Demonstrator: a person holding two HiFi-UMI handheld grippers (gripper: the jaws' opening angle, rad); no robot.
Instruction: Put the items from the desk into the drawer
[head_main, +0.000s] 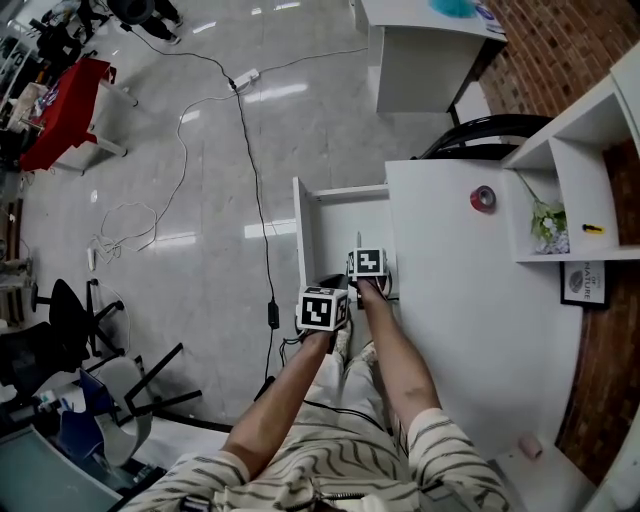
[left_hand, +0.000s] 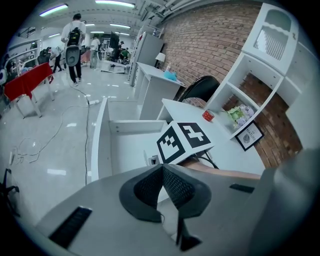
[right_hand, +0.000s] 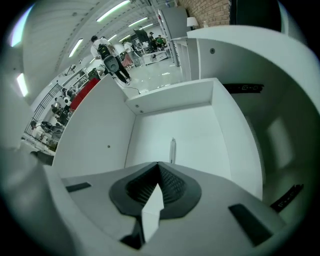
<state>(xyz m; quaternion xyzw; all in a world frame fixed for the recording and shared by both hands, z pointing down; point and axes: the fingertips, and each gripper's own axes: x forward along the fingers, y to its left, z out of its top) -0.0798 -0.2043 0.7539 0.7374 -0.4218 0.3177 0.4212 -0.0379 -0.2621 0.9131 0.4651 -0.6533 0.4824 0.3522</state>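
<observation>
A thin white item (right_hand: 151, 214) is clamped in the right gripper (right_hand: 159, 172) over the open drawer (right_hand: 170, 125), apparently for release near the pen (right_hand: 172, 149) inside; the left gripper (left_hand: 163, 175) is closed, empty, just beside.

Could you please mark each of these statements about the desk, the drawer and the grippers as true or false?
1. The drawer stands open. True.
2. The red roll lies inside the drawer. False: it sits on top of the desk, near the shelf unit.
3. A slim white pen-like item lies on the drawer floor. True.
4. The left gripper has its jaws wide apart. False: its jaws are together, with nothing between them.
</observation>
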